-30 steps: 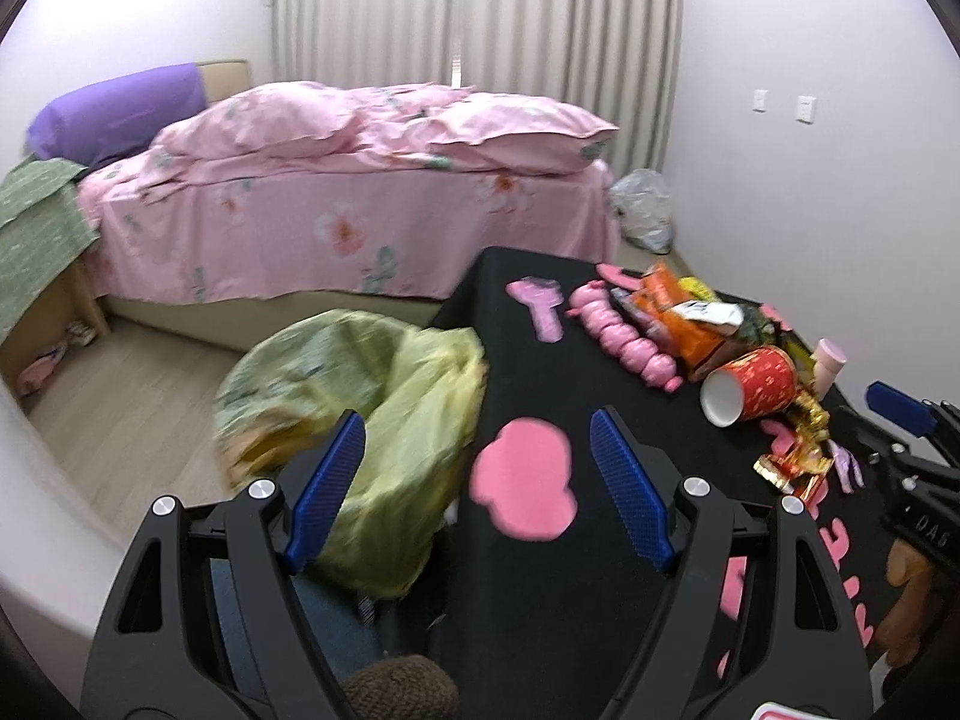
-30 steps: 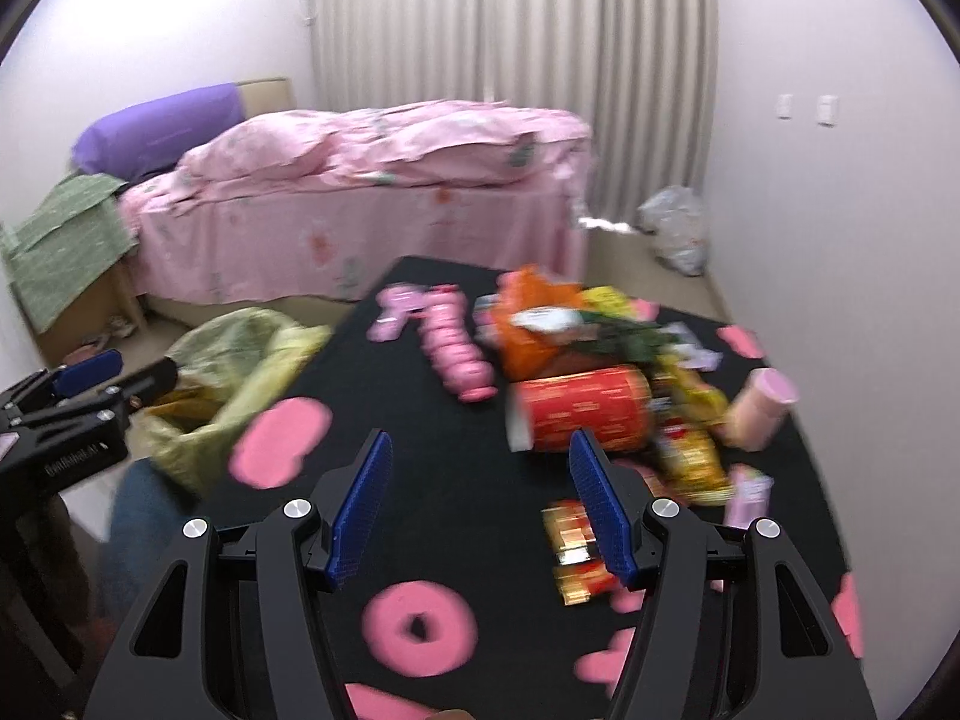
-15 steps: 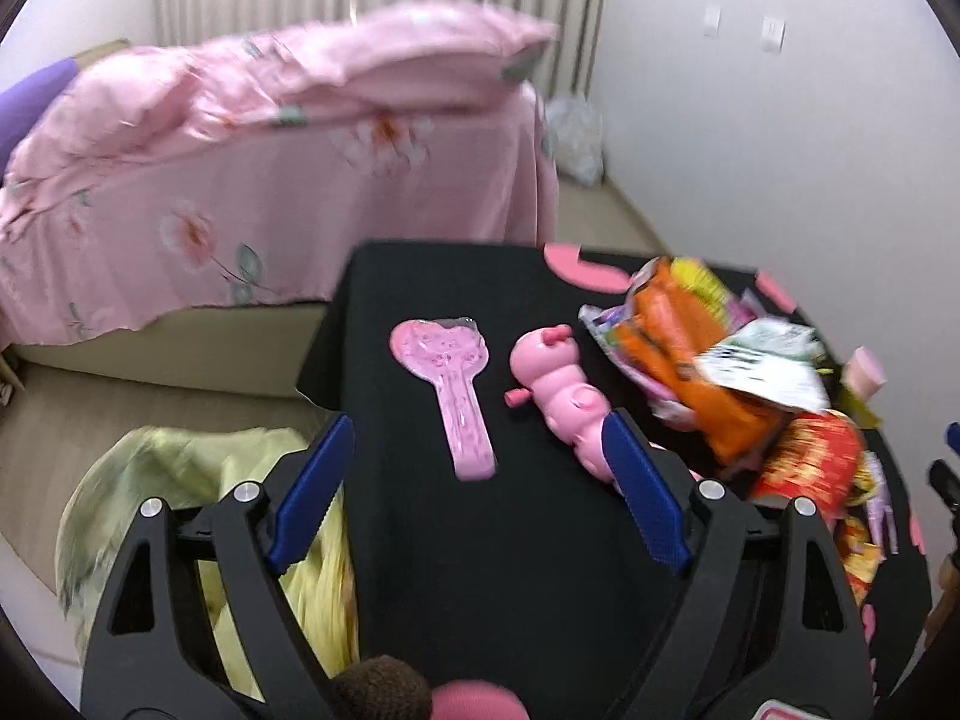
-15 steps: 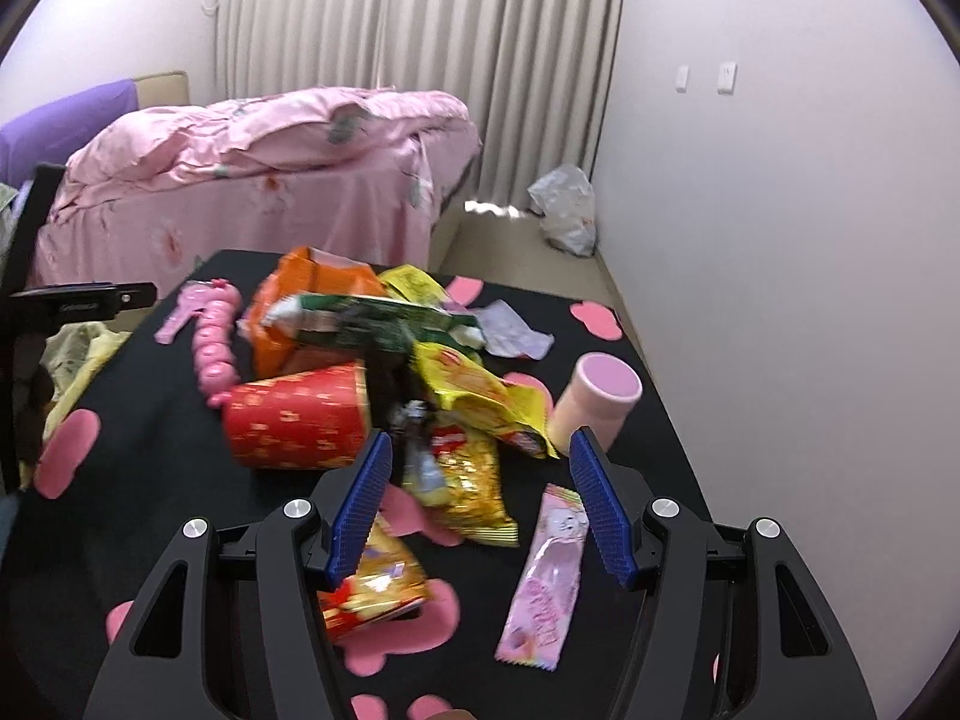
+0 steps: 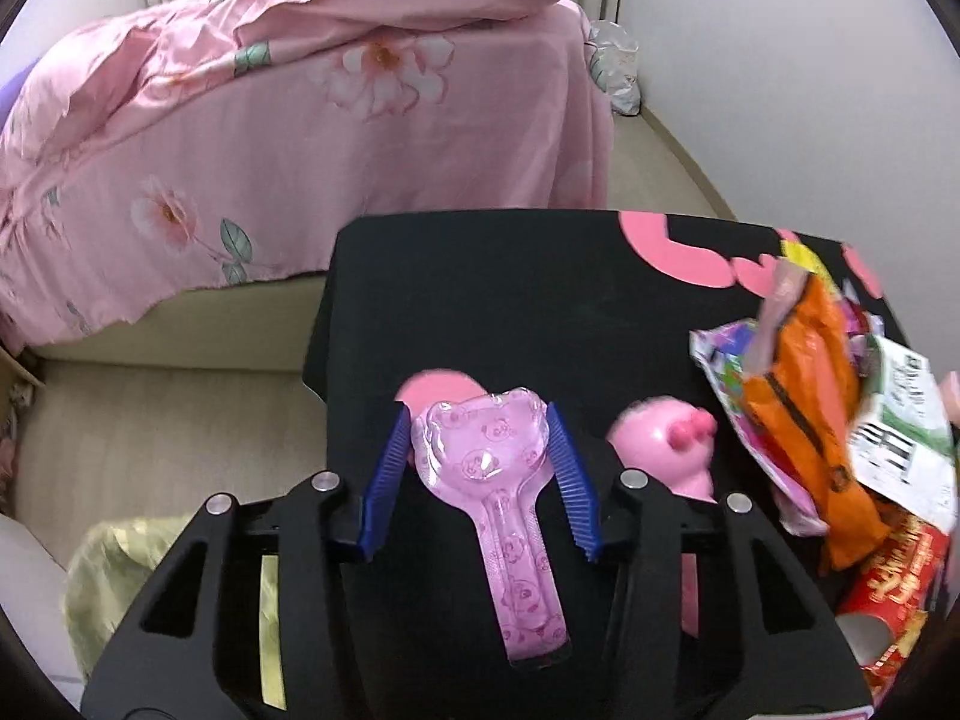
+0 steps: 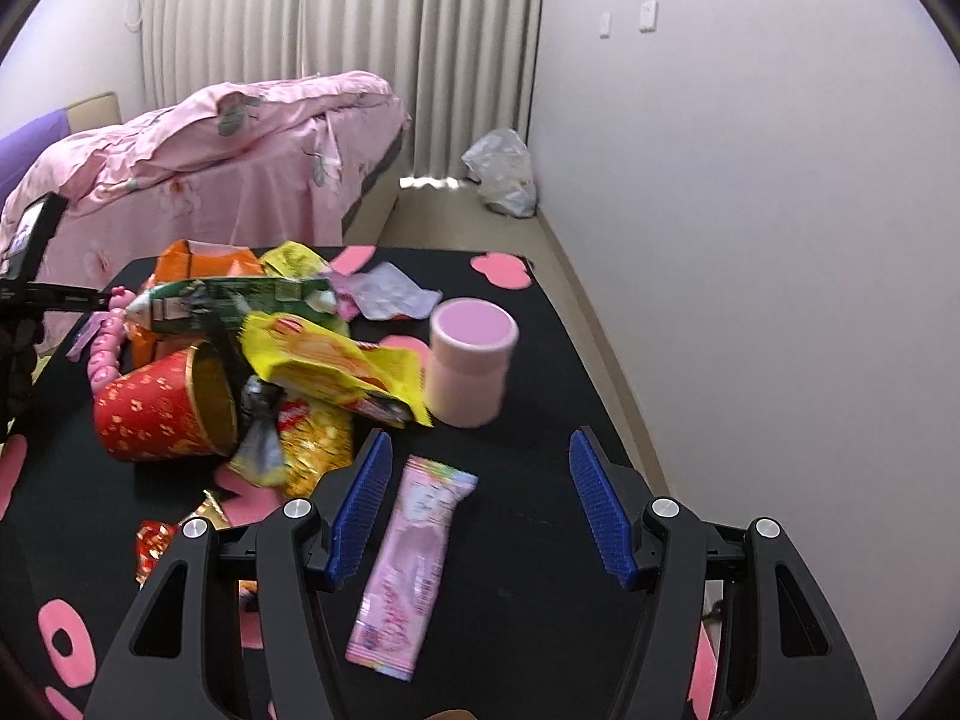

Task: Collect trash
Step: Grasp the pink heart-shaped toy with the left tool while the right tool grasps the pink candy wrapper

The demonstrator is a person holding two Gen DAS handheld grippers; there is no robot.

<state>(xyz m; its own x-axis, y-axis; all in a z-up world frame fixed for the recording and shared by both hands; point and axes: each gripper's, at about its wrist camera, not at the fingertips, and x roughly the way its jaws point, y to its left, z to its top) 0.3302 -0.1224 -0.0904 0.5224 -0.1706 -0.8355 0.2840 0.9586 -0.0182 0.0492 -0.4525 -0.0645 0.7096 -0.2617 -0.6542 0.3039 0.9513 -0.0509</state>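
Note:
A clear pink plastic blister shaped like a spoon [image 5: 492,498] lies on the black table [image 5: 480,300]. Its heart-shaped head sits between the blue pads of my left gripper [image 5: 477,420]. The jaws are closing and the pads touch its two sides. My right gripper [image 6: 480,444] hangs open over the table, and a pink sachet wrapper [image 6: 414,558] lies below it, near the left finger. A heap of trash is left of it: a red paper cup [image 6: 162,414], yellow snack wrappers [image 6: 336,366] and an orange bag [image 6: 204,261].
A pink lidded cup [image 6: 471,372] stands behind the sachet. A pink caterpillar toy [image 5: 660,450] lies right of the blister. A yellow-green trash bag [image 5: 114,570] hangs off the table's left edge. A pink bed [image 5: 300,120] stands beyond, and a white bag [image 6: 504,174] lies by the wall.
My left gripper swung from the trash bag to the pink blister, came down over it and narrowed its jaws. My right gripper moved right, from the red cup toward the pink sachet.

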